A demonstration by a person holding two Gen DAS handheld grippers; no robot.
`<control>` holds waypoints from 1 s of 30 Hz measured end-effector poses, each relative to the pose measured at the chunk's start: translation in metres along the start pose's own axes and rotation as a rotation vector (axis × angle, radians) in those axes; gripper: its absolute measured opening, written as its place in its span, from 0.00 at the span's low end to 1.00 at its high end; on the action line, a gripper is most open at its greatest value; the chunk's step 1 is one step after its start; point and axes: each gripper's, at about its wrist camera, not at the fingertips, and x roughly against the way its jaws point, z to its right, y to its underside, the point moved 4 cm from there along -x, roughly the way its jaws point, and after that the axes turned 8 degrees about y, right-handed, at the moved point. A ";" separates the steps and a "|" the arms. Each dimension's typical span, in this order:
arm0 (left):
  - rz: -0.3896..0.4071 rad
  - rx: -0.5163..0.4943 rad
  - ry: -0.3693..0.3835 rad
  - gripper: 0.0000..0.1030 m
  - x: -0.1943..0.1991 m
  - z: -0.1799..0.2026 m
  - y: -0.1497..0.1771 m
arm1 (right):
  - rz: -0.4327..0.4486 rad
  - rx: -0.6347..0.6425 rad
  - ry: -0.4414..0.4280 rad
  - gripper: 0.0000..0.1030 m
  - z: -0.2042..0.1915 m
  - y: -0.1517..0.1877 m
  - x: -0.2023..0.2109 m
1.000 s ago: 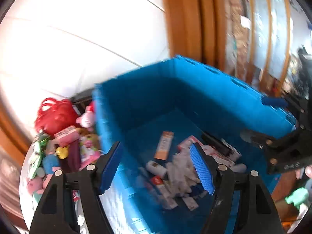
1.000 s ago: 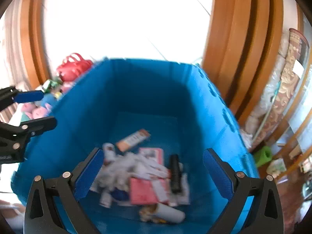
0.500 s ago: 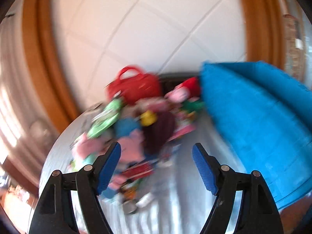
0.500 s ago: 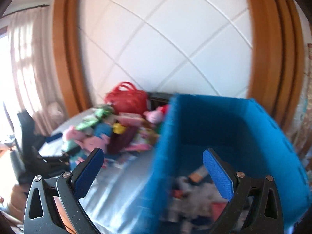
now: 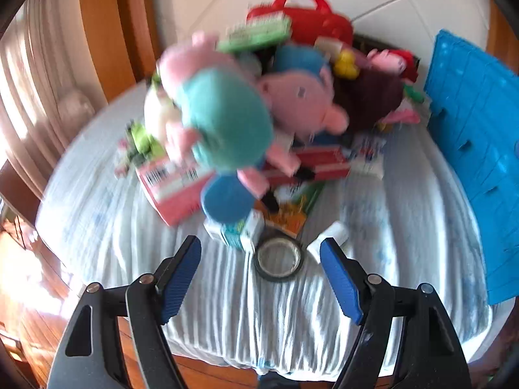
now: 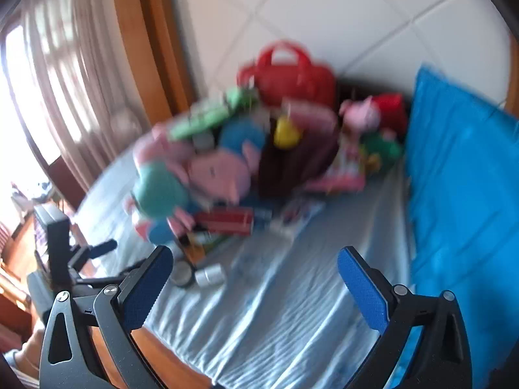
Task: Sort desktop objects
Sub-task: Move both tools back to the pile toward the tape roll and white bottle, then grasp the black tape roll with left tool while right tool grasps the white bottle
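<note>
A heap of toys and boxes lies on the pale striped tablecloth point(image 5: 279, 317). A pink plush in a teal dress point(image 5: 227, 120) sits on top, with a pink pig plush point(image 5: 301, 103) beside it. A pink barcode box point(image 5: 172, 184) and a red box point(image 5: 318, 162) lie lower in the heap. My left gripper point(image 5: 259, 253) is open and empty above the cloth's near edge, with a black tape roll point(image 5: 279, 261) just ahead between its fingers. My right gripper point(image 6: 254, 265) is open and empty over bare cloth. The tape roll point(image 6: 181, 275) and a silver cylinder point(image 6: 211, 275) lie near its left finger.
The blue bin point(image 5: 476, 149) stands at the right, also in the right wrist view point(image 6: 464, 194). A red handbag point(image 5: 301, 19) leans on the white tiled wall behind the heap. The left gripper's body point(image 6: 81, 259) shows at the left. The table's wooden edge point(image 6: 155, 350) runs below.
Both views swung left from the inside of the blue bin to the toy heap and sank toward the cloth. Both grippers stayed open and empty.
</note>
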 end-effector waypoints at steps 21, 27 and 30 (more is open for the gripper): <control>-0.092 -0.002 -0.017 0.54 -0.072 -0.009 0.044 | -0.268 0.182 -0.122 1.00 -0.076 0.066 -0.157; -0.096 -0.001 -0.036 0.54 -0.062 -0.028 0.053 | -0.288 0.254 -0.123 0.76 -0.106 0.073 -0.187; -0.092 -0.001 -0.017 0.54 -0.058 -0.029 0.056 | -0.296 0.289 -0.087 0.50 -0.111 0.078 -0.195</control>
